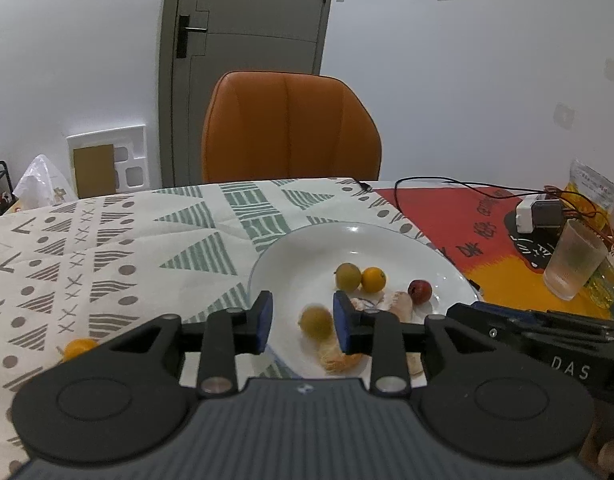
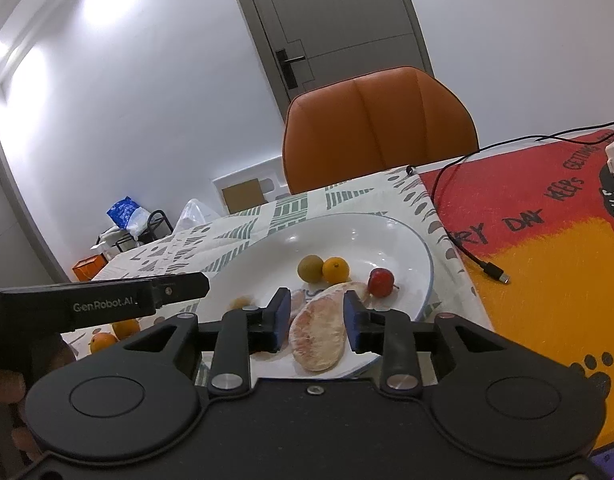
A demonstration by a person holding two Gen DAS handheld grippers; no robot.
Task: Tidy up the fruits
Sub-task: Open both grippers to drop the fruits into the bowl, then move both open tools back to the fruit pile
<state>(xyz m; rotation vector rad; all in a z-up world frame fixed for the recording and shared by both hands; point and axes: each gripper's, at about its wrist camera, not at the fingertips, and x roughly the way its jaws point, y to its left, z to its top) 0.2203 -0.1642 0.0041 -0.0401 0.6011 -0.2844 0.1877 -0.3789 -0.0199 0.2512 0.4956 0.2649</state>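
A white plate (image 1: 307,248) on the patterned tablecloth (image 1: 107,240) is shown holding the fruits: a greenish-yellow round fruit (image 1: 347,276) touching a small orange (image 1: 373,279), a dark red fruit (image 1: 419,291) just beside them, and pale pomelo segments (image 2: 319,332) at the near rim. A second greenish fruit (image 1: 316,321), motion-blurred, is seen on the plate between the blue pads of the left gripper (image 1: 303,322), whose jaws stand wide and apart from it. The right gripper (image 2: 315,322) is likewise held wide, a pomelo segment lying between its pads without visible contact.

Two small oranges (image 2: 115,334) on the cloth outside the plate appear in the right wrist view; only one is seen from the left. A frosted plastic cup (image 1: 573,264) on the red-and-yellow mat (image 2: 547,240) is shown only in the left wrist view. An orange chair (image 1: 291,128) stands behind the table.
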